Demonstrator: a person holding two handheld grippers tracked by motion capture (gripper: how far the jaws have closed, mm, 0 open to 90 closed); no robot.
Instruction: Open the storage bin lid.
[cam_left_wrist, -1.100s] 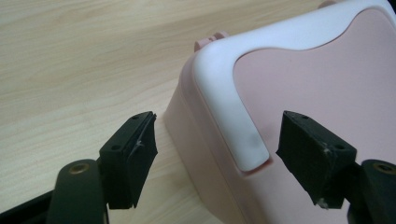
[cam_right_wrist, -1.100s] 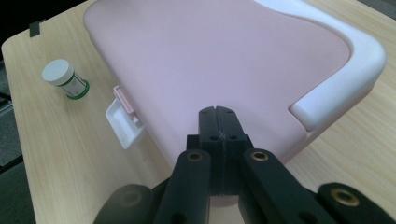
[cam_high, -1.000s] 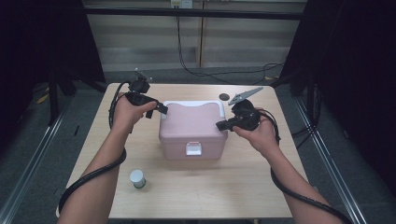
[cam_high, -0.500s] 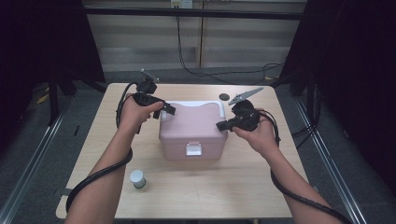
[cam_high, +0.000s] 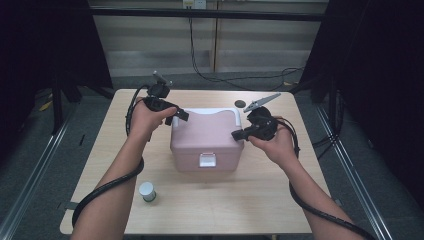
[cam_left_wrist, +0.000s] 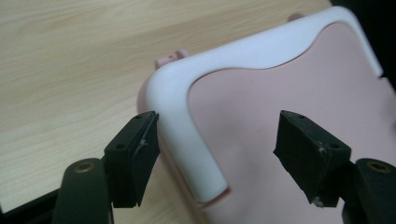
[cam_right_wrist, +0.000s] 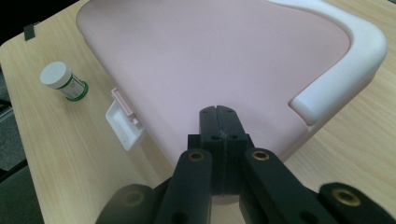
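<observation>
We see a pink box (cam_high: 207, 140) with a white handle (cam_left_wrist: 187, 121) folded flat on its lid, standing in the middle of the table (cam_high: 240, 210). Our left gripper (cam_high: 176, 115) hovers over the box's left rear corner, its jaws spread wide, one arm of the handle lying between them with neither pad pressing on it. Our right gripper (cam_high: 239, 134) rests at the box's right edge, jaws pressed together on nothing, tips just over the lid. A white latch (cam_high: 207, 160) hangs on the box's front face. A small white-capped bottle (cam_high: 147, 191) stands well apart from the box, at its front left.
</observation>
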